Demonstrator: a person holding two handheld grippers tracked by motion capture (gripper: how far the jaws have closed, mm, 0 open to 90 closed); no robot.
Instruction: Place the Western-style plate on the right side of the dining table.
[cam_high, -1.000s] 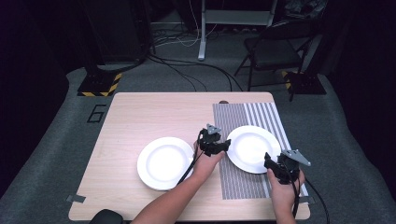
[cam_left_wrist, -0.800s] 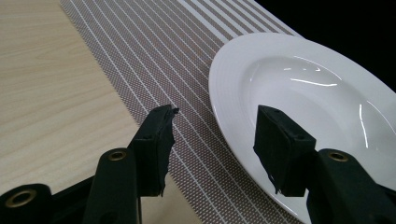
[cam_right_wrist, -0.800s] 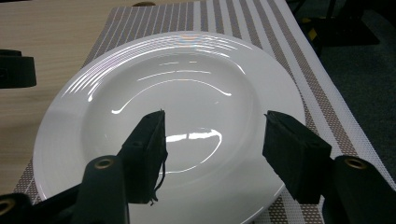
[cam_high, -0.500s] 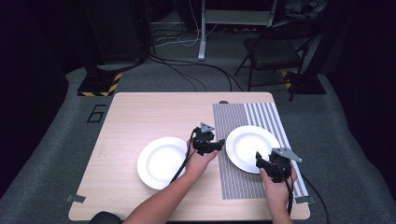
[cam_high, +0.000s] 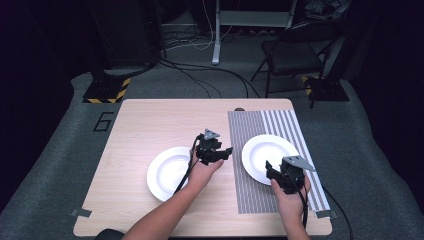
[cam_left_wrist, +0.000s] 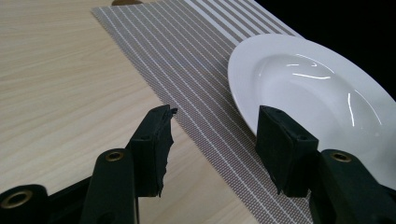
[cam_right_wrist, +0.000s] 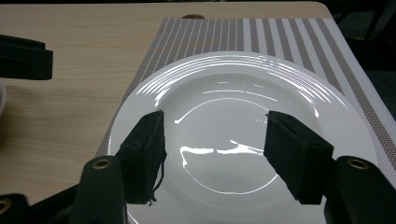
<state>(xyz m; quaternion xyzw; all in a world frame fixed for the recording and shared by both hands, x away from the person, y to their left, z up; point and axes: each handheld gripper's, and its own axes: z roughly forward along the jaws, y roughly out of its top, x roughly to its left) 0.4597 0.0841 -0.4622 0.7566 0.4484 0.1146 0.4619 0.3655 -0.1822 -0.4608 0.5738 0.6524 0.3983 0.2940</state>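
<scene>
Two white plates lie on the wooden table (cam_high: 150, 120). One plate (cam_high: 167, 175) rests on bare wood under my left forearm. The other plate (cam_high: 272, 150) (cam_left_wrist: 317, 88) (cam_right_wrist: 233, 84) sits on a grey striped placemat (cam_high: 250, 130) (cam_left_wrist: 187, 56) (cam_right_wrist: 280, 32). My left gripper (cam_high: 226, 152) (cam_left_wrist: 215, 116) hovers between the plates at the mat's left edge, open, with nothing between its jaws. Over the near rim of the plate on the mat, my right gripper (cam_high: 271, 171) (cam_right_wrist: 215, 121) is held open and empty. A black part of the left gripper (cam_right_wrist: 23, 56) shows at the left of the right gripper view.
A small brown knob (cam_high: 239, 109) sits at the table's far edge. Beyond the table stand a folding chair (cam_high: 295, 55), a desk leg (cam_high: 217, 30) and black bases with yellow-black tape (cam_high: 107, 90), with cables on the carpet. Tape marks the table's near corners (cam_high: 80, 212).
Both grippers have drifted left. The left one has drawn back from the plate on the mat towards the mat's edge. Both plates lie where they were.
</scene>
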